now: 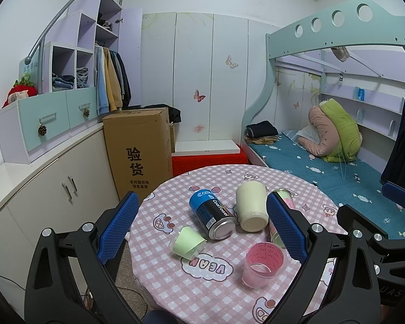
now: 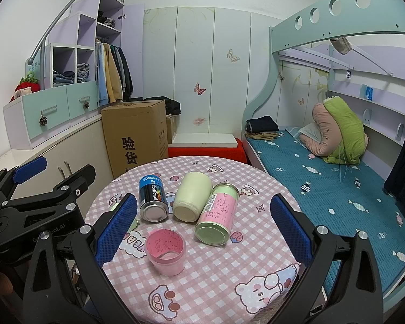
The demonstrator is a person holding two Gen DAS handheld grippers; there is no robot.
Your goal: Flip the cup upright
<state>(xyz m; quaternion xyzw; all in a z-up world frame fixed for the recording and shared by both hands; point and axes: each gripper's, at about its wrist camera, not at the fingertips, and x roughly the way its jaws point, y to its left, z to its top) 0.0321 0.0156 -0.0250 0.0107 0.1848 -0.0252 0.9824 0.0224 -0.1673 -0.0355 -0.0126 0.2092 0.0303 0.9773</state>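
Observation:
A round table with a pink checked cloth [image 1: 202,291] [image 2: 229,278] holds several containers. A pink cup [image 1: 263,264] [image 2: 166,251] stands upright near the front. A small green cup [image 1: 188,243] lies on its side at the left; in the right wrist view it is hidden behind the left finger. A cream cup [image 1: 252,206] [image 2: 191,199], a blue-black can [image 1: 212,213] [image 2: 152,198] and a green-pink jar [image 2: 217,214] [image 1: 279,216] lie on their sides. My left gripper [image 1: 199,226] is open and empty above the table's near edge. My right gripper [image 2: 202,226] is open and empty, around the pink cup's area.
A tall cardboard box [image 1: 140,148] stands left of the table by low cabinets [image 1: 54,189]. A bunk bed with a blue cover [image 1: 324,172] runs along the right. A white wardrobe wall [image 1: 202,67] is at the back. The right gripper's body [image 1: 378,237] is beside my left one.

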